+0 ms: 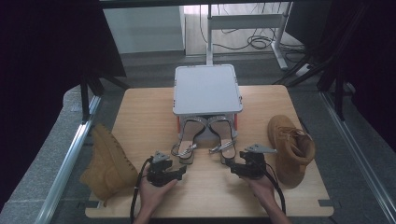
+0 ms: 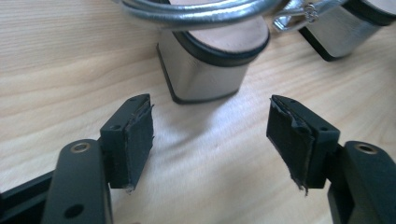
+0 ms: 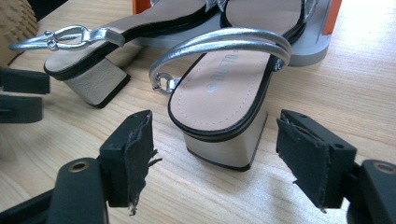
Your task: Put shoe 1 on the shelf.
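Two silver block-heel sandals, the left sandal (image 1: 189,137) and the right sandal (image 1: 223,137), lie side by side with their toes tucked under a grey lidded box (image 1: 208,88) and their heels toward me. My left gripper (image 1: 182,171) stands open just short of the left sandal's heel (image 2: 205,70), with bare wood between its jaws (image 2: 210,135). My right gripper (image 1: 233,168) is open too (image 3: 215,154). The right sandal's heel (image 3: 224,107) sits just ahead of its jaws, roughly centred between them and untouched.
A tan boot (image 1: 107,163) lies at the table's left edge and a second tan boot (image 1: 289,149) stands at the right, close to my right hand. The box has orange clips (image 3: 140,5). The wooden table (image 1: 140,112) ends near my wrists.
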The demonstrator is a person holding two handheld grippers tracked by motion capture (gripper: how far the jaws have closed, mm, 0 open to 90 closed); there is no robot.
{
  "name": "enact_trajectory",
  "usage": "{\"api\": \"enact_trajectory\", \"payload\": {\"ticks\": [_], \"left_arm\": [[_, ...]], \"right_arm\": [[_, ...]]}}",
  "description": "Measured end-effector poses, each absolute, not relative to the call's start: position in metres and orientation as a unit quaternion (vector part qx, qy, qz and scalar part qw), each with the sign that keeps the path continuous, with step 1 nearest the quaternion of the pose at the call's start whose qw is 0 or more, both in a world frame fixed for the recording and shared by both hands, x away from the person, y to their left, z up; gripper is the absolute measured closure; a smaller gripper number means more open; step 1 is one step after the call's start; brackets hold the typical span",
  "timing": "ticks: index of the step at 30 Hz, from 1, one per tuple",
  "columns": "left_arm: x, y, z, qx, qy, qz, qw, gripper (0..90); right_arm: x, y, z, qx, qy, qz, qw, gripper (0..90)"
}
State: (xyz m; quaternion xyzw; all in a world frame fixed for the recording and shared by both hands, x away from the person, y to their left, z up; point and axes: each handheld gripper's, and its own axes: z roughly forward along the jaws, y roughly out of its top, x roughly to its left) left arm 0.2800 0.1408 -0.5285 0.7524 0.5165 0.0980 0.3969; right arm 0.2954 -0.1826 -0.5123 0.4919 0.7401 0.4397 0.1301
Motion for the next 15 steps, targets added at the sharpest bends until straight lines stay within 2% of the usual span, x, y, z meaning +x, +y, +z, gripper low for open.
{"api": "enact_trajectory", "payload": {"ticks": [6, 15], "left_arm": [[0.298, 0.123, -0.527, 0.764, 0.496, 0.113, 0.396, 32.5], [0.316, 0.116, -0.534, 0.757, 0.507, 0.124, 0.392, 31.8]], "right_arm": [[0.297, -0.183, -0.517, 0.496, 0.738, 0.438, 0.132, 28.3], [0.302, -0.181, -0.521, 0.486, 0.747, 0.435, 0.127, 28.2]]}}
